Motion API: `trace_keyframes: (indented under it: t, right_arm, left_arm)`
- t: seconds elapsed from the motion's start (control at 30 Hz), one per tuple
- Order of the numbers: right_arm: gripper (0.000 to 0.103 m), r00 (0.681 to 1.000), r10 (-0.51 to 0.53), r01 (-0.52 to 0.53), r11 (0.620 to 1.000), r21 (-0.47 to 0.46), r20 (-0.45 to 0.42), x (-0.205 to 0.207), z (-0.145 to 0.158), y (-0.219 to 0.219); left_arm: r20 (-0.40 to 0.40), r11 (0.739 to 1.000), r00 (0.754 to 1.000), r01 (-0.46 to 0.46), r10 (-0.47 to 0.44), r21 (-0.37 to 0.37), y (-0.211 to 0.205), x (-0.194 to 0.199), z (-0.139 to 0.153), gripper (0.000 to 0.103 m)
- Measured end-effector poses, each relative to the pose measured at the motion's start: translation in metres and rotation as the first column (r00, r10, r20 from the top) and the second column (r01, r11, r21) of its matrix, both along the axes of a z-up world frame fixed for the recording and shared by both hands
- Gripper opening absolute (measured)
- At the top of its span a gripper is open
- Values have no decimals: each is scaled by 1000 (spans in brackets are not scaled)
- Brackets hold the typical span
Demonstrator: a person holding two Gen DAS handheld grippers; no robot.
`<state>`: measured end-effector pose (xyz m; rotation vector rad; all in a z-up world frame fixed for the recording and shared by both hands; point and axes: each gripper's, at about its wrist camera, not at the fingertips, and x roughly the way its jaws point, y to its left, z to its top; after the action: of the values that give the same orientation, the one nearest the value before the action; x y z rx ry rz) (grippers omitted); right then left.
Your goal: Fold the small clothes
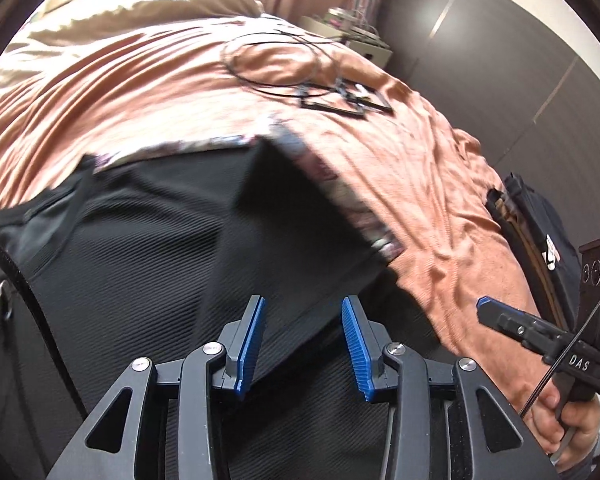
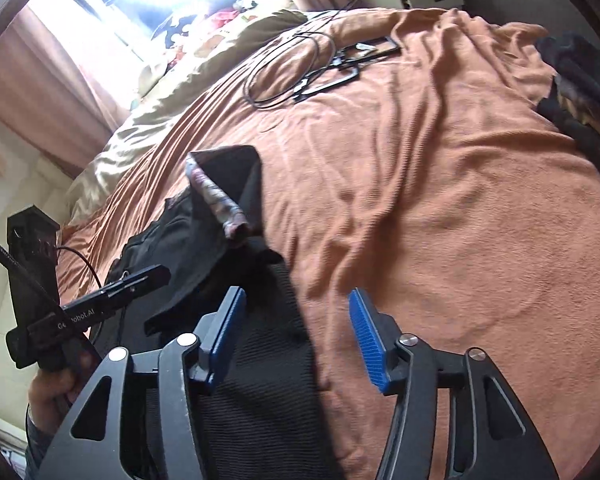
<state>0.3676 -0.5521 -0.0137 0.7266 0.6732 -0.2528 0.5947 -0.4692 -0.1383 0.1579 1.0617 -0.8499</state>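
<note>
Black ribbed garment (image 1: 148, 240), floral waistband, partly folded, corner flipped up, lying on orange blanket.

Between the left gripper's (image 1: 304, 312) ribbed blue pads (image 1: 356, 344) lies a black garment (image 1: 140, 240) — matt, finely ribbed knit with a printed cloth hem. Beyond the jaws, an orange bedspread (image 1: 400, 184) — soft, napped, creased; bolts (image 1: 214, 347) shiny metal.

Both wrist cameras sit low and close over the orange bedspread (image 2: 440, 184), facing along their fingers towards the far window end, sharing the black garment (image 1: 148, 248), the coiled cable (image 2: 288, 76), and each other's gripper.
</note>
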Motion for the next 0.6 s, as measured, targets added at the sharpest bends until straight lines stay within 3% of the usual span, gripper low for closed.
trace_keyframes:
  t: [0.07, 0.17, 0.37, 0.6]
  right_arm:
    - [48, 1000, -13, 13, 1000, 5, 0, -8, -2, -4]
    - [48, 1000, -26, 26, 999, 29, 12, -22, -3, -9]
    - [48, 998, -52, 51, 998, 33, 24, -43, -6, -22]
    - [48, 997, -75, 74, 996, 47, 24, -58, -7, -35]
  left_arm:
    - [10, 1000, 1000, 11, -11, 14, -17, -2, -2, 56]
    - [32, 999, 999, 20, -21, 30, -40, -5, -5, 64]
    - [55, 996, 998, 32, -37, 88, -77, -11, -19, 65]
    - [107, 986, 994, -36, 19, 164, -97, -4, -34, 70]
